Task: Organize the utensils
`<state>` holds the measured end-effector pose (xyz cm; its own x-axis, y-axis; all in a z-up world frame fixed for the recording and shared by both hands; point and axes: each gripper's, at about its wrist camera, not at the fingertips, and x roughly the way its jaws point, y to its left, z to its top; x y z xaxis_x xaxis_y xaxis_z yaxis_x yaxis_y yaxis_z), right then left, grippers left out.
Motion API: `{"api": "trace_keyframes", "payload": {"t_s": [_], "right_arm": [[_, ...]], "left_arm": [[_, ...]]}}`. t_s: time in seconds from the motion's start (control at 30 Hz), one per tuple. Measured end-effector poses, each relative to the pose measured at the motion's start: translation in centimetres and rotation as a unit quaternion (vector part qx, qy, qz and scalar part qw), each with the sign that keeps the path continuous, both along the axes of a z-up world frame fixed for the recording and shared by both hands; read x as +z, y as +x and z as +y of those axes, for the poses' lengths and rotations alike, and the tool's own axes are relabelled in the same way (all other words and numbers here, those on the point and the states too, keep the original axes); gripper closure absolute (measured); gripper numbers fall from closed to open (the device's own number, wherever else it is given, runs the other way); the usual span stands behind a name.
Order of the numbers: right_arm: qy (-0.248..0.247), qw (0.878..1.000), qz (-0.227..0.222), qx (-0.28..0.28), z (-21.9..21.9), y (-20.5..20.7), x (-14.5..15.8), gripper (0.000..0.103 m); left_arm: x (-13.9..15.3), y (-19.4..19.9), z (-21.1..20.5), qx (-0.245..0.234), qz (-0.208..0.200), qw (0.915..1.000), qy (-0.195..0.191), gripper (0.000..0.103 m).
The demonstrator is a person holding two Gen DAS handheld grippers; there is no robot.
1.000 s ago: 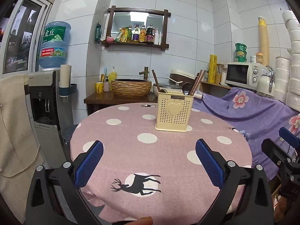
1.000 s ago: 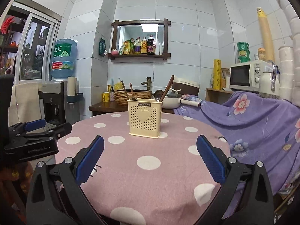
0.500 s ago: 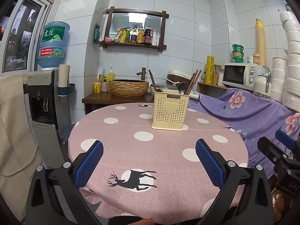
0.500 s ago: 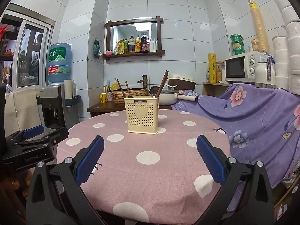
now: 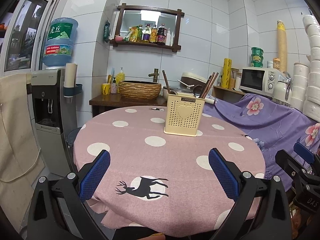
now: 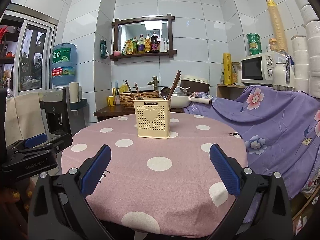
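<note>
While the left gripper (image 5: 159,172) is held at the near edge of the round desk draped in pink polka-dot cloth (image 5: 140,150), its jaws are spread wide with nothing between them. The cream perforated plastic utensil caddy (image 5: 184,116) is seen upright toward the far side, holding dark chopsticks (image 5: 209,85). In the right wrist view, the right gripper (image 6: 160,170) is likewise spread and empty, the caddy standing well ahead.

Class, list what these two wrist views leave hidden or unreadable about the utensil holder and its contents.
- Utensil ends: both views, hidden behind the holder wall.
- Holder's inner compartments: both views, camera too low.
- Spoon versus ladle: right view, handle hidden behind the rim.
- Chopsticks count: left view, overlapping.
</note>
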<state>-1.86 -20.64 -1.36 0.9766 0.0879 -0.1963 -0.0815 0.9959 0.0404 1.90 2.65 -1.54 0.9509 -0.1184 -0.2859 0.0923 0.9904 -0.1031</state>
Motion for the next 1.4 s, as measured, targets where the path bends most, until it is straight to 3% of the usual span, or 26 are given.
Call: {"api": "trace_keyframes", "payload": {"t_s": [1.4], "right_arm": [[0.01, 1.0, 0.011, -0.002, -0.25, 0.41, -0.44, 0.006]], "left_arm": [[-0.31, 0.17, -0.51, -0.002, 0.013, 0.9998, 0.013, 0.006]]}}
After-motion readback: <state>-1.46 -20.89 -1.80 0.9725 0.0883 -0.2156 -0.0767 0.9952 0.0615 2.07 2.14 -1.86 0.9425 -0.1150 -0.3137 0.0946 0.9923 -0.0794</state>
